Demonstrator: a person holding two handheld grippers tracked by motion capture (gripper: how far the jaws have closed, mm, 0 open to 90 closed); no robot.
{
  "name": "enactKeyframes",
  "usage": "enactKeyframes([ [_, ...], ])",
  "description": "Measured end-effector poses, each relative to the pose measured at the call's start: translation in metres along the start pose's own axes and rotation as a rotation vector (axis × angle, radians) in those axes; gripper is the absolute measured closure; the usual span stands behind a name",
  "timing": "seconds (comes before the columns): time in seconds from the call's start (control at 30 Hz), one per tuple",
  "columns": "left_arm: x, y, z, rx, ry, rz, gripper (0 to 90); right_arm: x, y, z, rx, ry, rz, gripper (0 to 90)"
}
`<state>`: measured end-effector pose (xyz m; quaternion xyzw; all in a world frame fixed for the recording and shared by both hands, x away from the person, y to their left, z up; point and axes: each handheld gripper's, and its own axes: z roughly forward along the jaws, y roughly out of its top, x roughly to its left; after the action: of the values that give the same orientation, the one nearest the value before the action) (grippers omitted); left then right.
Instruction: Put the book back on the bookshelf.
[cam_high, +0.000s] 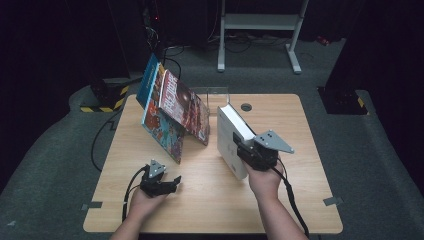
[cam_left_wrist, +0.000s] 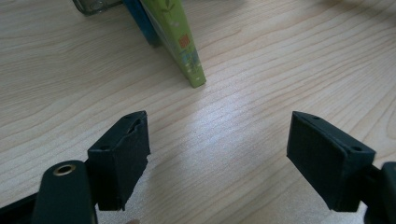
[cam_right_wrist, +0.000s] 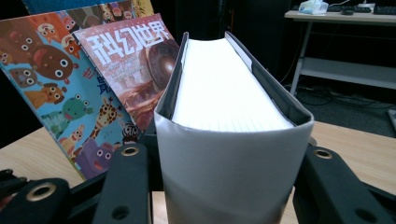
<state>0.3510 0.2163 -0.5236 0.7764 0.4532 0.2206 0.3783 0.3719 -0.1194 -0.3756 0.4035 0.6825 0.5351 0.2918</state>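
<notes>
A thick white book (cam_high: 231, 135) stands upright at the table's middle right, and my right gripper (cam_high: 248, 148) is shut on its spine end (cam_right_wrist: 233, 172), one jaw on each cover. Two thin picture books lean together to its left: a reddish magazine (cam_high: 184, 106) in front of a colourful animal book (cam_high: 161, 127). In the right gripper view the magazine (cam_right_wrist: 135, 65) and the animal book (cam_right_wrist: 60, 84) sit left of the white book. My left gripper (cam_high: 175, 181) rests low near the front left, open with nothing between its pads (cam_left_wrist: 123, 154), over bare wood.
A green and blue book edge (cam_left_wrist: 184, 46) stands on the table (cam_high: 210, 200) ahead of the left gripper. A clear bookend (cam_high: 215, 92) is behind the books, a round cable hole (cam_high: 246, 107) beyond. Dark floor and a metal frame (cam_high: 260, 30) lie past the table.
</notes>
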Motion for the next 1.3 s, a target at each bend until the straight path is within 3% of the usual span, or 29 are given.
enactKeyframes([
  [0.63, 0.003, 0.0, -0.001, -0.006, -0.032, -0.013, 21.2, 0.0, 0.02, 0.049, -0.012, -0.047, 0.011, 54.4],
  [1.3, 0.004, 0.0, -0.001, -0.011, -0.04, -0.022, 21.1, -0.001, 0.028, 0.078, -0.02, -0.087, 0.026, 54.3],
])
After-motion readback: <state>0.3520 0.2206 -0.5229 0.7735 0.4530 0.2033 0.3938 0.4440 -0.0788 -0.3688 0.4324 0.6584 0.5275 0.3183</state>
